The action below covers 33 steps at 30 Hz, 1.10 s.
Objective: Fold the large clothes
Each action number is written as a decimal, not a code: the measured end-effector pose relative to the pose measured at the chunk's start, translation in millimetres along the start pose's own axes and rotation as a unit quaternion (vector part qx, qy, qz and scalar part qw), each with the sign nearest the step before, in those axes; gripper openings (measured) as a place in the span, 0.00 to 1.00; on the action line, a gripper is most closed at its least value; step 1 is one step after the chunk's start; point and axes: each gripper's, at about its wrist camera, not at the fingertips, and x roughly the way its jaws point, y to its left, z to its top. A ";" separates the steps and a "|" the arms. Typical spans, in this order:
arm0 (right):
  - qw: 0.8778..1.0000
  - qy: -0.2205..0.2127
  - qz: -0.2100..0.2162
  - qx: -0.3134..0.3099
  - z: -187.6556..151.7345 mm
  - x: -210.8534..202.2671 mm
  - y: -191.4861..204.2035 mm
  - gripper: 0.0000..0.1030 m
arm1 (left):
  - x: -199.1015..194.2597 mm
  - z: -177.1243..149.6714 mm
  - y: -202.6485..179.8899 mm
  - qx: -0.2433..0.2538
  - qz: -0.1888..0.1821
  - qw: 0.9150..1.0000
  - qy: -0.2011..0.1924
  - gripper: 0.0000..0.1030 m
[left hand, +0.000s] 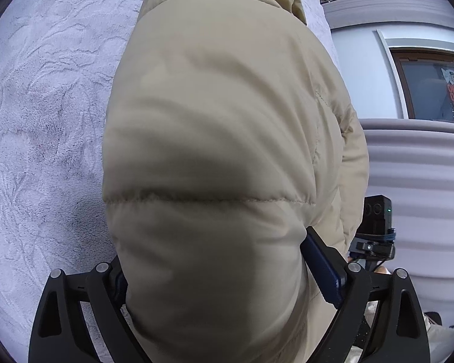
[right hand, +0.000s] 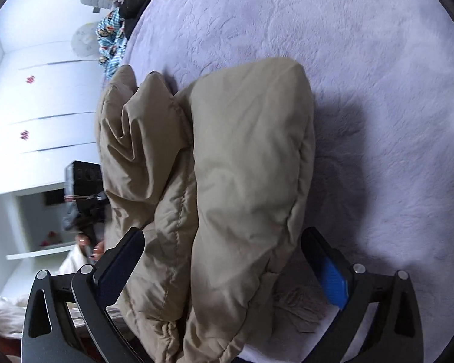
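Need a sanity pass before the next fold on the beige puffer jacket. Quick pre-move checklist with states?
1. Beige padded puffer jacket lies on the lilac plush blanket: ok.
2. Left gripper straddles a jacket fold: ok; pads pressing: cannot tell.
3. Right gripper around the jacket's end, blue pad clear of cloth: open, not ok for lifting.
4. Blanket beyond the jacket bare: ok.
5. Jacket folded flat: not ok, bunched.
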 end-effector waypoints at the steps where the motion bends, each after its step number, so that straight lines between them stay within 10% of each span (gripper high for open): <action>1: 1.000 0.005 0.015 0.006 1.7 5.4 -4.8 1.00 | 0.4 0.3 0.9 -0.001 -0.002 1.000 0.001 0.91; 7: 0.998 0.009 0.039 0.050 13.2 38.4 -12.6 1.00 | -7.9 -2.6 -2.2 0.013 0.015 1.000 -0.015 0.82; 14: 0.996 -0.014 0.083 0.042 1.1 27.5 17.9 0.56 | -44.0 -9.3 -25.1 0.045 0.010 0.998 -0.047 0.70; 24: 0.995 -0.039 0.094 -0.018 9.7 26.7 93.5 0.56 | -133.8 16.2 -7.5 0.062 -0.007 0.992 -0.108 0.70; 33: 0.993 -0.060 0.099 -0.035 33.5 113.7 180.2 0.56 | -240.9 71.6 82.2 0.075 0.014 0.990 -0.122 0.70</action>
